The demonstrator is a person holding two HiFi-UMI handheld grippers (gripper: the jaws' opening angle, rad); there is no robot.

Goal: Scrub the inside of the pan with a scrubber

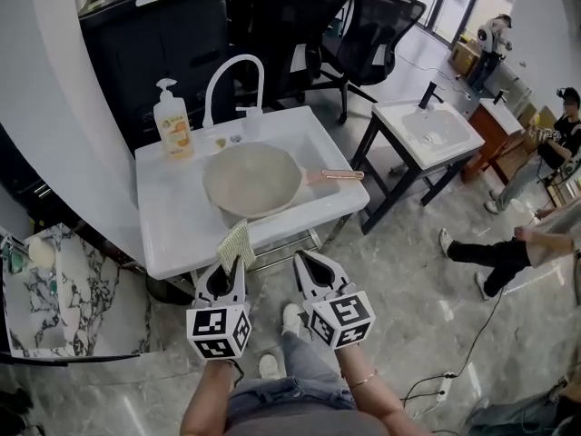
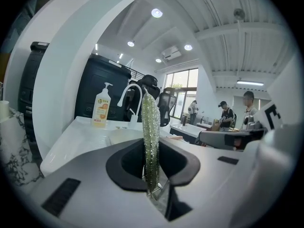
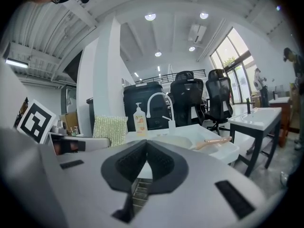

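Observation:
A pale grey pan (image 1: 253, 179) with a copper-pink handle (image 1: 334, 176) lies in the white sink (image 1: 172, 225); the pan (image 3: 180, 142) also shows in the right gripper view. My left gripper (image 1: 230, 263) is held in front of the sink, short of the pan, shut on a yellow-green scrubber (image 1: 236, 244) that stands up between its jaws. The scrubber (image 2: 151, 137) fills the middle of the left gripper view, edge-on. My right gripper (image 1: 307, 263) hangs beside the left one, jaws closed together with nothing in them. From its view the scrubber (image 3: 109, 130) shows at left.
An orange soap bottle (image 1: 172, 121) and a curved white faucet (image 1: 232, 84) stand at the sink's back. A second sink stand (image 1: 427, 134) is to the right, office chairs (image 1: 381, 25) behind, people (image 1: 508, 243) at far right. A marble counter (image 1: 54, 289) lies at left.

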